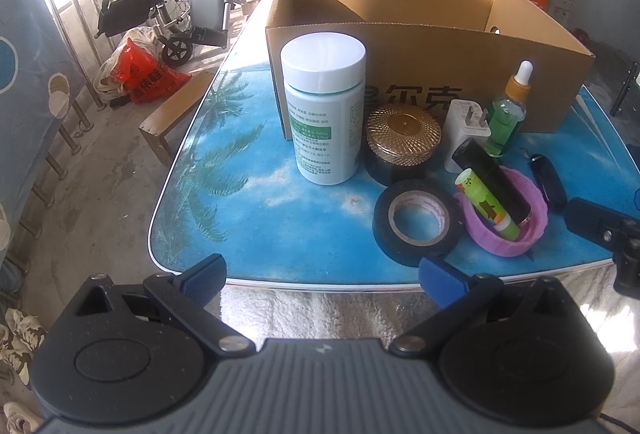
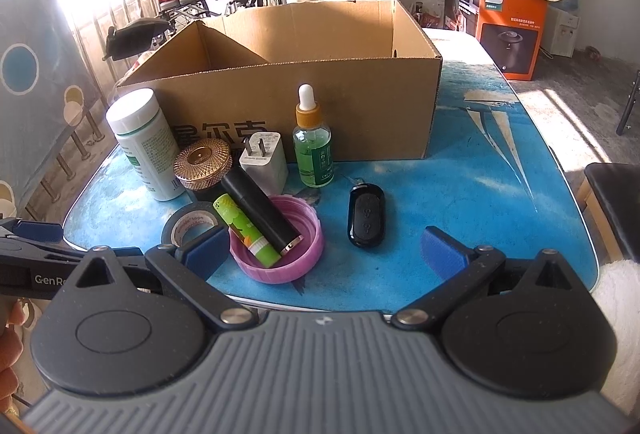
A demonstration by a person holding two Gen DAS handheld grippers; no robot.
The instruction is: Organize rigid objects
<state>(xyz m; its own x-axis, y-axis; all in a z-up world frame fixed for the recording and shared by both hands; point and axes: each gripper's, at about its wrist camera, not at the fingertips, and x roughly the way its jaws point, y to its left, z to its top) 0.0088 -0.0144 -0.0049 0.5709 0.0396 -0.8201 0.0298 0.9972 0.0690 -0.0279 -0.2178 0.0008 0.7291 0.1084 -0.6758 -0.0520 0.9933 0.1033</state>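
Note:
An open cardboard box point(image 1: 420, 74) point(image 2: 320, 94) stands at the back of the blue table point(image 1: 280, 202). In front of it stand a white bottle point(image 1: 322, 110) point(image 2: 142, 146), a gold-lidded jar point(image 1: 402, 138) point(image 2: 203, 162), a white plug adapter point(image 1: 466, 130) point(image 2: 265, 162) and a green dropper bottle point(image 1: 506, 114) point(image 2: 313, 146). A black tape roll point(image 1: 416, 220) point(image 2: 192, 224) lies beside a pink lid point(image 1: 504, 214) point(image 2: 278, 246) that holds a black tube point(image 2: 260, 208) and a green stick point(image 2: 244, 230). A black key fob point(image 2: 366, 220) point(image 1: 548, 176) lies to the right. My left gripper point(image 1: 322, 276) and right gripper point(image 2: 322, 252) are open and empty at the table's front edge.
A wheelchair point(image 1: 192, 6) and red bags point(image 1: 148, 74) stand on the floor at the left. A wooden bench point(image 1: 176, 114) sits by the table's left edge. An orange carton point(image 2: 504, 22) stands at the back right. A dark stool point(image 2: 612, 206) is at the right.

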